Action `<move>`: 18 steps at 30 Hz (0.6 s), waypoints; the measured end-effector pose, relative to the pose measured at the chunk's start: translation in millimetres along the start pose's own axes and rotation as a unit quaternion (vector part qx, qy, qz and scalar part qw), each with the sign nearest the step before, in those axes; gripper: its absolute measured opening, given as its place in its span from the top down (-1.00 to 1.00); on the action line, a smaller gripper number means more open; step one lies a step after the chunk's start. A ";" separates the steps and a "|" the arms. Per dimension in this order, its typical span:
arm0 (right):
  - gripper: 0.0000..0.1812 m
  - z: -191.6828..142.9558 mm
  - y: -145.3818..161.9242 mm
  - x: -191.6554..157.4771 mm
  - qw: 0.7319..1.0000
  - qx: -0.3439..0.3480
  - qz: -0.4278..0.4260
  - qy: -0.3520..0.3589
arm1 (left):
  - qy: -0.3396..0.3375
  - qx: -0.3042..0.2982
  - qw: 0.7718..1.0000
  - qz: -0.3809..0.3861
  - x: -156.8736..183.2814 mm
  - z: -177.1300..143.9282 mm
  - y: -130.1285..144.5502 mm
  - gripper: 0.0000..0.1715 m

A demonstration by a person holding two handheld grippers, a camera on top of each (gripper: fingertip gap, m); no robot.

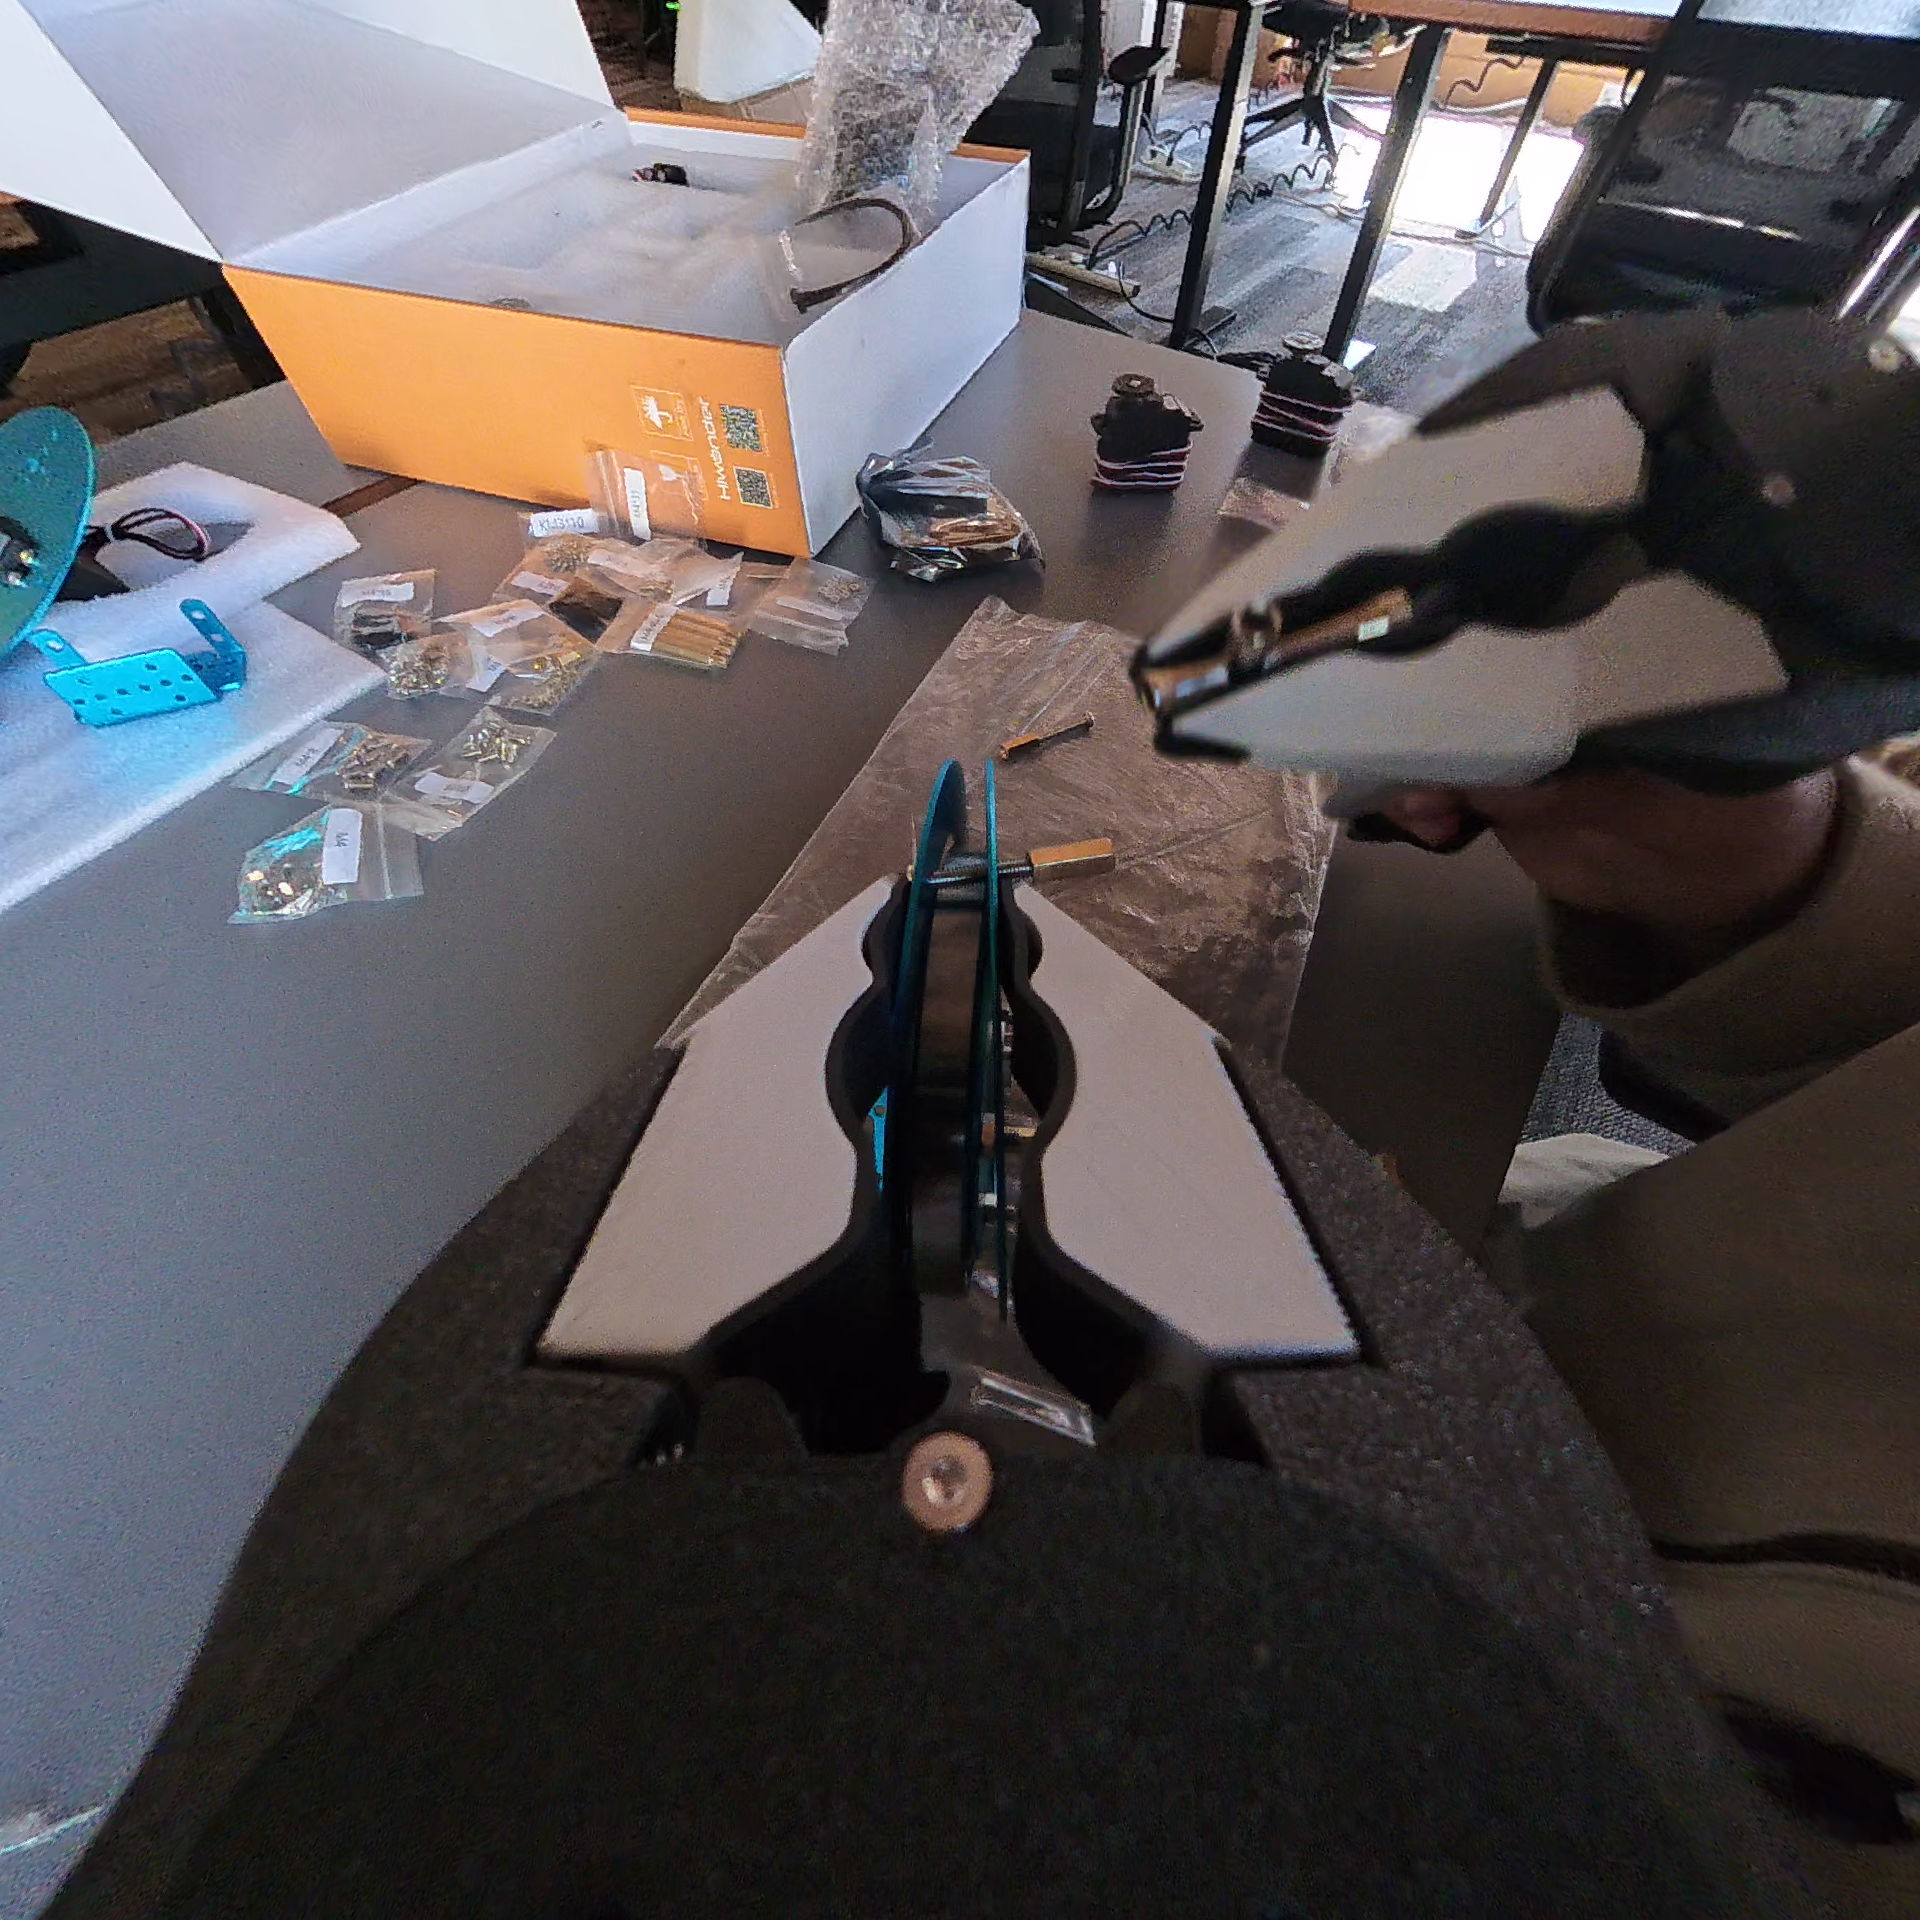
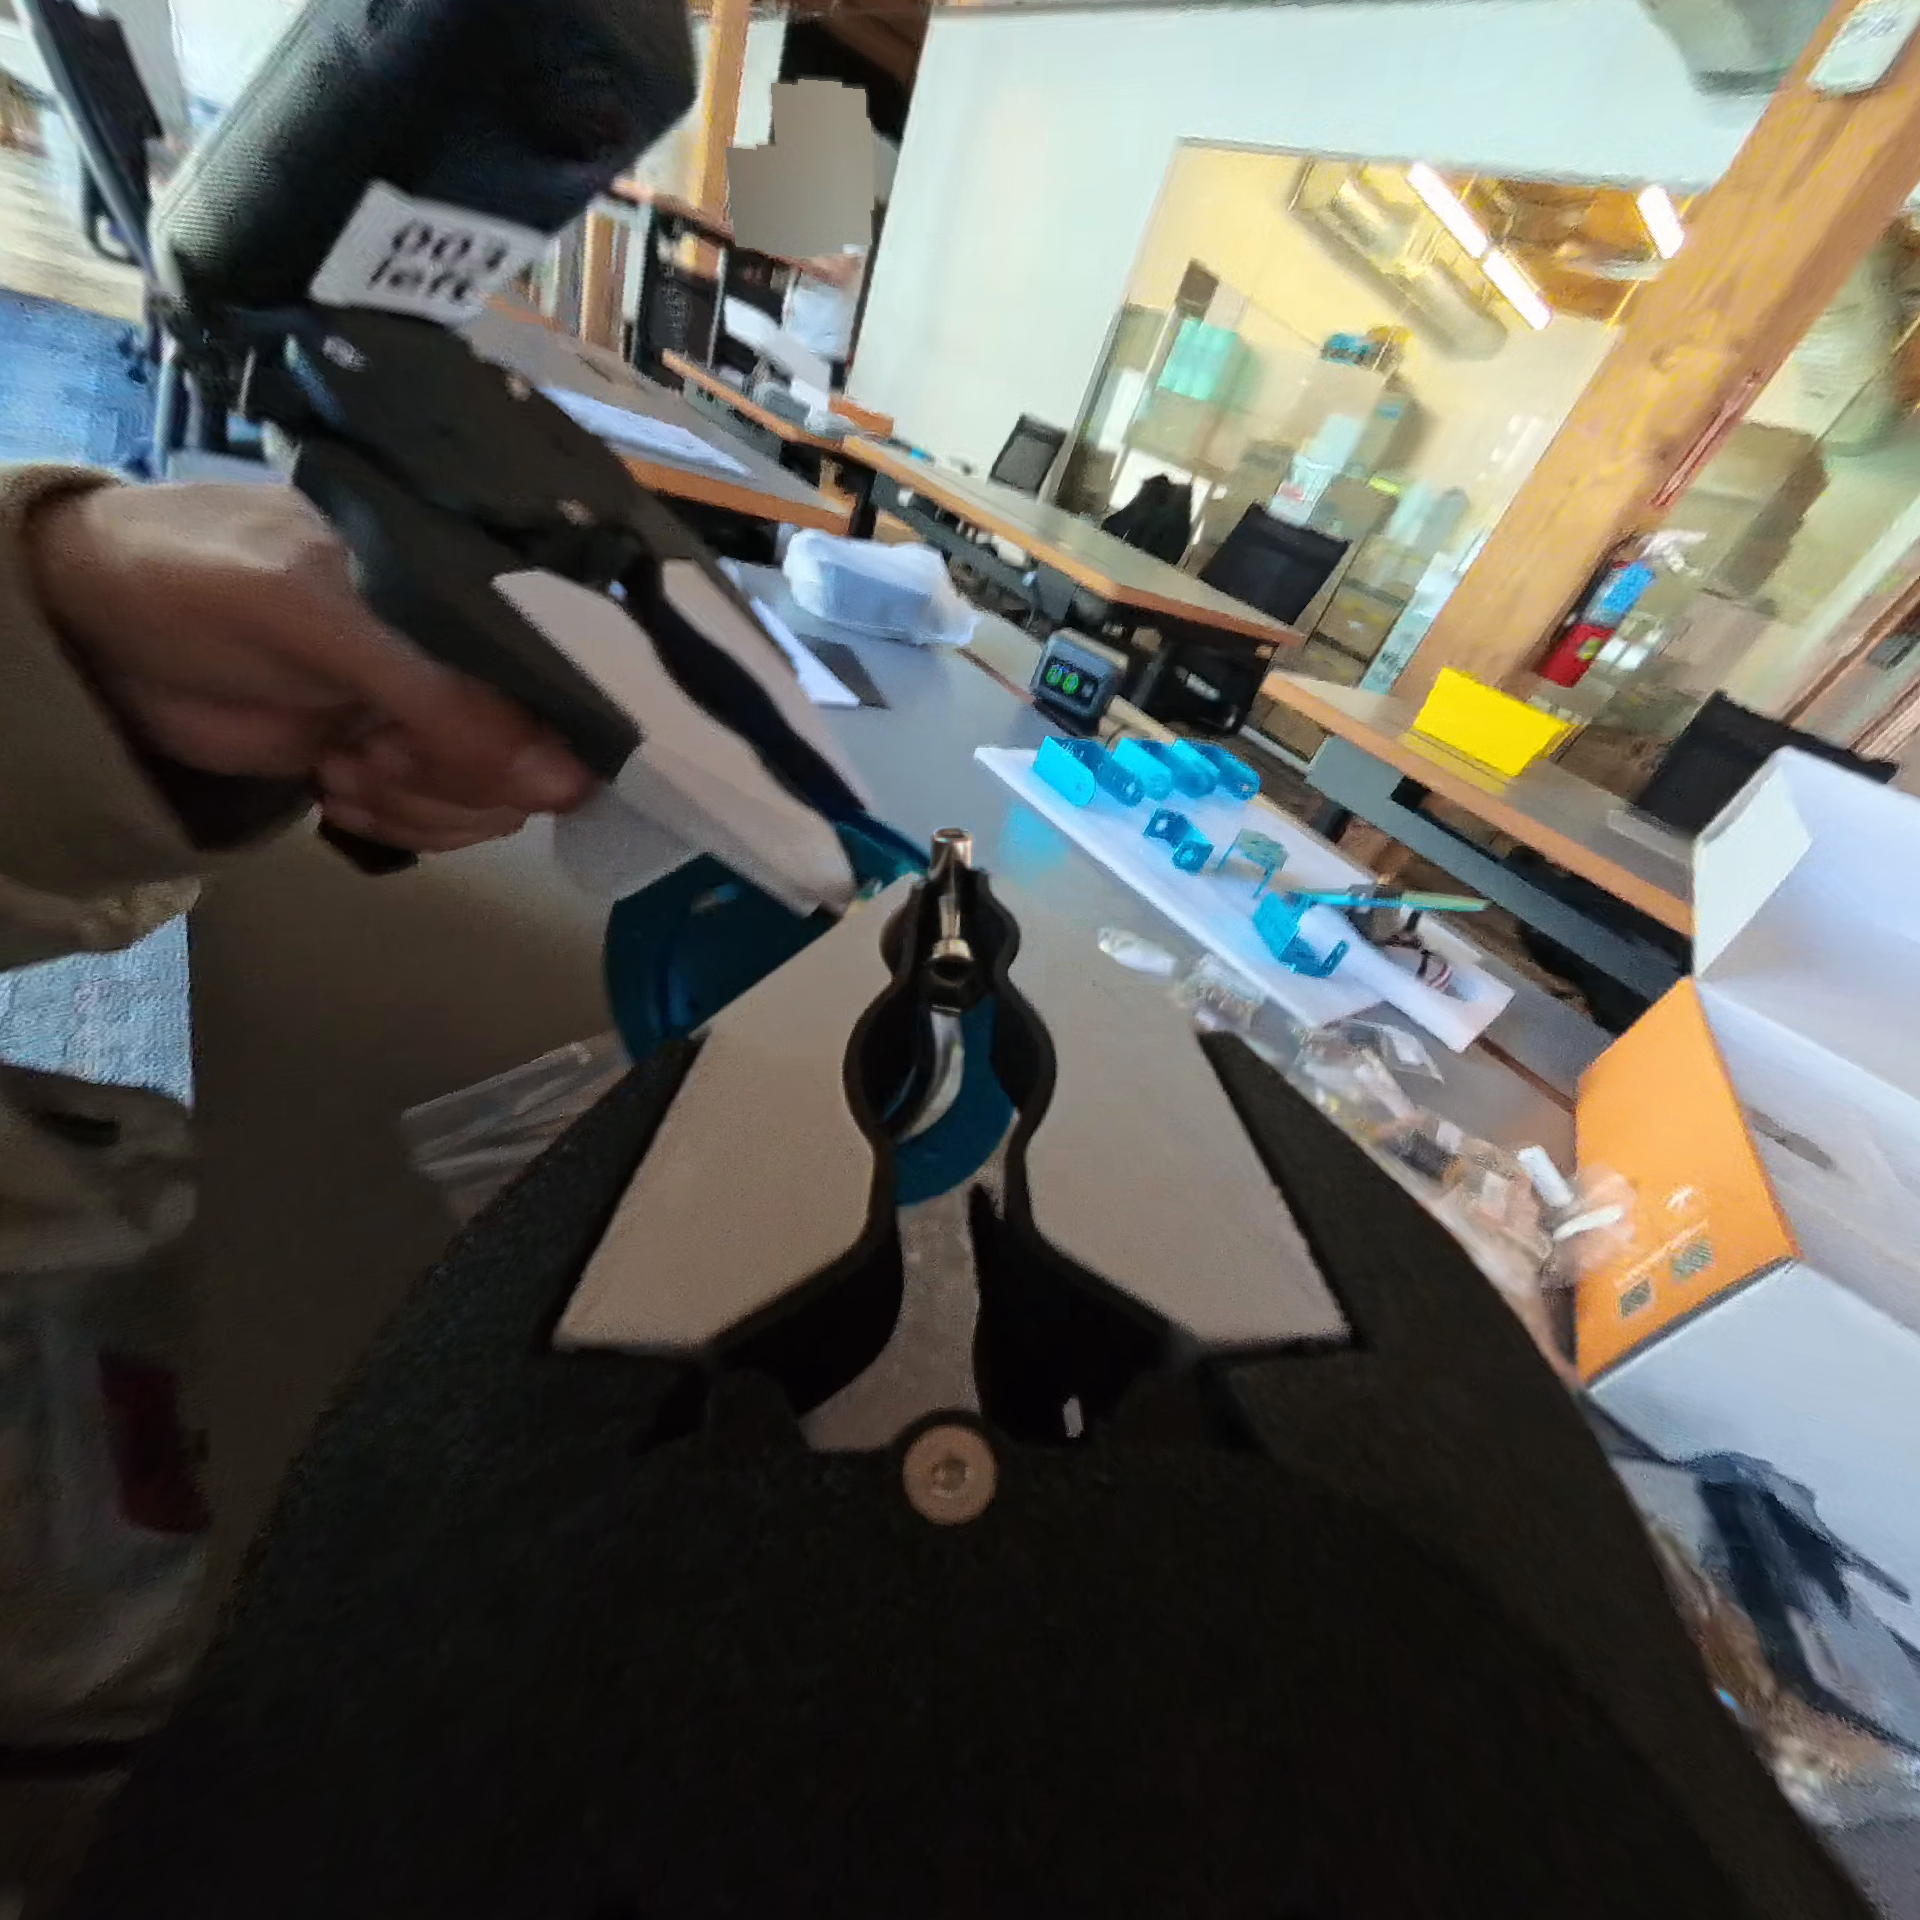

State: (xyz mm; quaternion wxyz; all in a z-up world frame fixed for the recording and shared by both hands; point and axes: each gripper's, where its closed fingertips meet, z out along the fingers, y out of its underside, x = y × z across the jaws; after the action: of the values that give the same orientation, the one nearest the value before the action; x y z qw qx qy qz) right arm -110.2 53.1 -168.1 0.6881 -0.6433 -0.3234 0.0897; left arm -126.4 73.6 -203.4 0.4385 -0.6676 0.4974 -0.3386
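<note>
- Teal disc assembly (image 1: pixel 948 1039), edge-on, pinched in left gripper (image 1: pixel 951 914) over plastic sheet (image 1: pixel 1164 831).
- Right gripper (image 2: pixel 948 914) clamps a metal socket tool (image 2: pixel 948 894), near right.

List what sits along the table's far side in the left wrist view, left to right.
Teal disc → blue bracket → small parts bags → orange box → dark bag → two servos → right gripper.
</note>
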 end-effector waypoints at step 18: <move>0.94 4.2 15.8 -25.6 0.991 -0.030 -0.130 0.029 | -0.006 -0.004 1.000 0.006 5.9 -1.5 1.5 0.84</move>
State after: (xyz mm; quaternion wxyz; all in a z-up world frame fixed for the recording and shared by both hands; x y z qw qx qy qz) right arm -127.8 45.2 -191.6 0.6835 -0.6184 -0.3866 -0.0295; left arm -126.6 67.4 -204.1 0.4409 -0.6682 0.5001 -0.3303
